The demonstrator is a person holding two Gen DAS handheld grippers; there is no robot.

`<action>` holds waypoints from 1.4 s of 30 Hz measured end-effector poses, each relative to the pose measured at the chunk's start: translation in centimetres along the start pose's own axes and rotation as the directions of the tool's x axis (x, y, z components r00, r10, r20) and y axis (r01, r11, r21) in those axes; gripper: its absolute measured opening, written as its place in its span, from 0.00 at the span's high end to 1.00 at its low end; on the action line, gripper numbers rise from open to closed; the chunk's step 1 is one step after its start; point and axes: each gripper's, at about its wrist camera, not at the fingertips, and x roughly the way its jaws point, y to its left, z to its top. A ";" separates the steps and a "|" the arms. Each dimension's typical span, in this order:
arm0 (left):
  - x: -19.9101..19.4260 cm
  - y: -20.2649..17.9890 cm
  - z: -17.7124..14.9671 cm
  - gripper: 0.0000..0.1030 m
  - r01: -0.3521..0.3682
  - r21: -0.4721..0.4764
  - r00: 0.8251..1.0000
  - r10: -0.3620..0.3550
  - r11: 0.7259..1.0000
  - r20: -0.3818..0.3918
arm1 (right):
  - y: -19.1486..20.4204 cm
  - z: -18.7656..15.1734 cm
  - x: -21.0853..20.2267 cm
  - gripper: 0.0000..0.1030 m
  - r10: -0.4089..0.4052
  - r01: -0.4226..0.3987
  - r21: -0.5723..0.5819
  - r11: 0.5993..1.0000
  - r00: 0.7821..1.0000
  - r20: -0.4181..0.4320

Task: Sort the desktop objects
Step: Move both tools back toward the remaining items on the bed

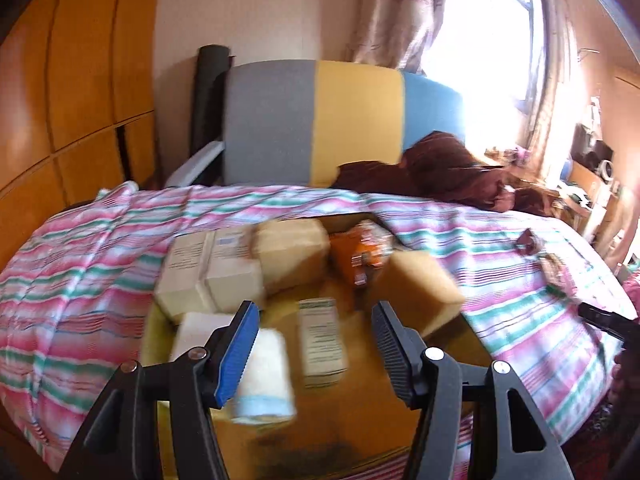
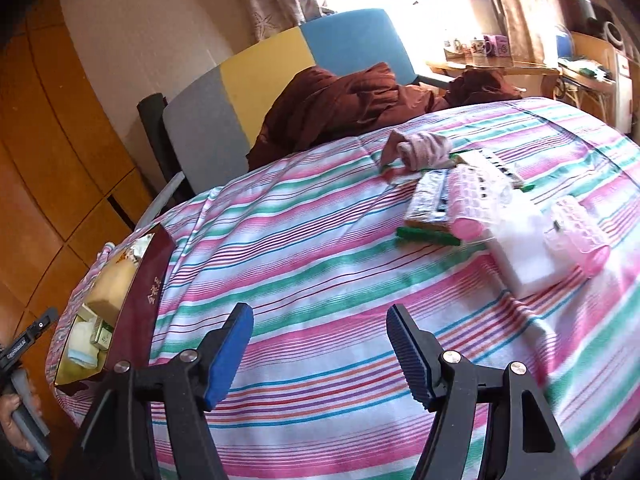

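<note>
— Where do the tongs stand?

— The left gripper [image 1: 314, 326] hangs over the open box [image 2: 138, 304], jaws spread wide and empty. The right gripper [image 2: 320, 330] is above the striped cloth [image 2: 320, 248], also spread, nothing between its blue pads.

— What lies in the box?

— Pale cartons [image 1: 208, 272] at the back left, two tan sponge blocks [image 1: 416, 288], an orange packet [image 1: 356, 256], a small printed carton [image 1: 322, 340] and a white roll with a light blue edge [image 1: 264, 376] just beside the left finger. The left view is blurred; I can see lines of print on the cartons but cannot read them.

— Any writing on the box itself?

— Gold characters on its dark red side, seen from the right wrist, too small for me to make out.

— And what is unsorted?

— Well apart from the box, on the far right of the cloth: a green-edged scouring sponge [image 2: 430, 236], a pink lidded organiser [image 2: 472, 204], a second pink one [image 2: 578, 236] resting on a white block [image 2: 524, 256], and a pink sock [image 2: 416, 148] behind them.

— Anything else?

— A hand [image 2: 18, 424] at the left edge holds the other tool's handle.
</note>
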 end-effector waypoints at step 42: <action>16.0 -40.6 2.1 0.35 0.624 0.261 0.750 -0.470 0.736 -0.466 | -15.3 0.9 -2.0 0.17 -0.244 0.207 0.222 0.953 0.958 0.150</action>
